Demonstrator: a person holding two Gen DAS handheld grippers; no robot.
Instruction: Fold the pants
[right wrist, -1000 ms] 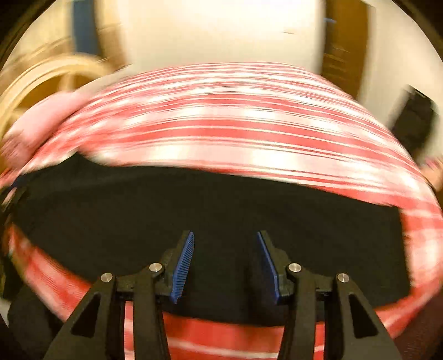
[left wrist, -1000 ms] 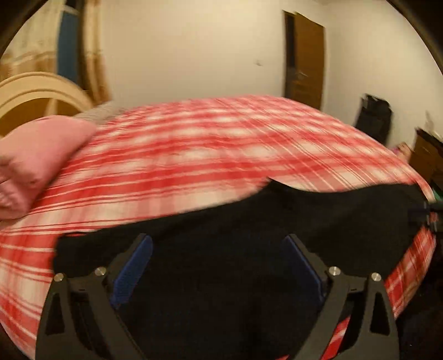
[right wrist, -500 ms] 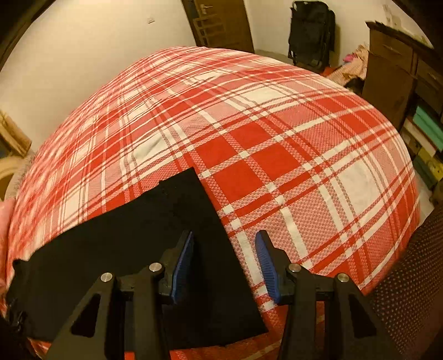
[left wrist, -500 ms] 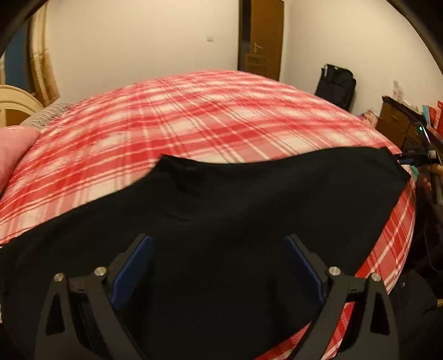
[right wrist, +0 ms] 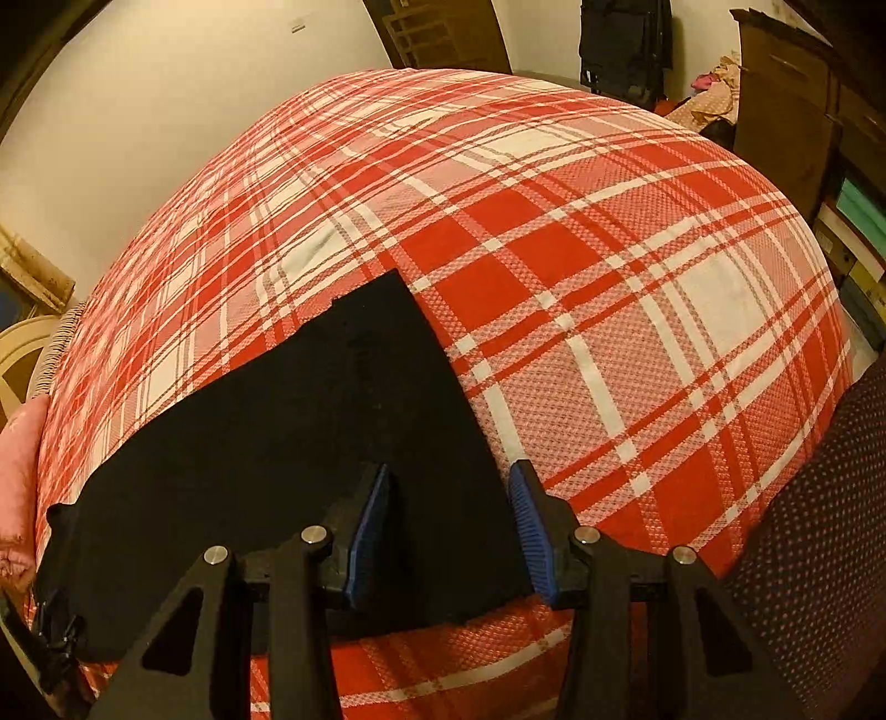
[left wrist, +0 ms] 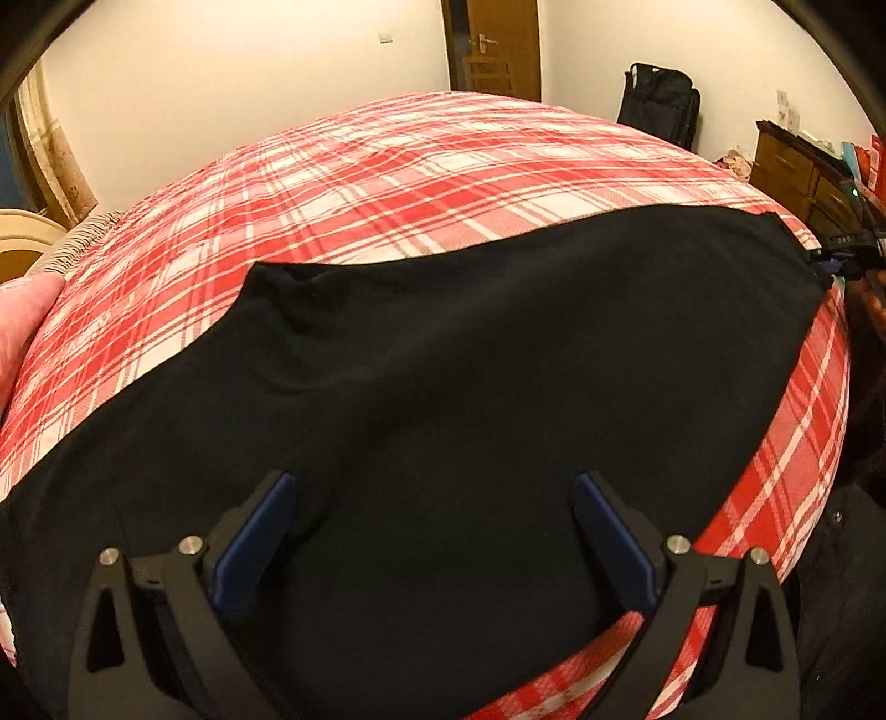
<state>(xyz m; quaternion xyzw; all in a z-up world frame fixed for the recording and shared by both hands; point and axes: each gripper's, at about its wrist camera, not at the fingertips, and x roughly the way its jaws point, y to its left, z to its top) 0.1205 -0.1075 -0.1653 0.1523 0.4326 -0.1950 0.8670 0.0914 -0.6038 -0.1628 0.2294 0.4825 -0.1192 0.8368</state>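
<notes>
Black pants [left wrist: 470,387] lie flat along the near edge of a bed with a red and white plaid cover [left wrist: 415,166]. My left gripper [left wrist: 432,537] is open wide, its blue pads over the waist end of the pants, holding nothing. In the right wrist view the pants [right wrist: 288,443] stretch away to the left, with the leg hem nearest. My right gripper [right wrist: 451,531] is open, its jaws astride the hem's near right corner. The right gripper also shows in the left wrist view [left wrist: 847,255], at the far end of the pants.
A pink pillow [left wrist: 22,327] lies at the left of the bed. A brown door [left wrist: 498,50], a black bag [left wrist: 659,105] and a wooden dresser [left wrist: 797,166] stand beyond the bed. The bed cover [right wrist: 609,277] stretches out right of the hem.
Both views have swung and steadied. The pants now lie flat on the bed, and the right gripper has shifted from the middle of the pants to the hem corner.
</notes>
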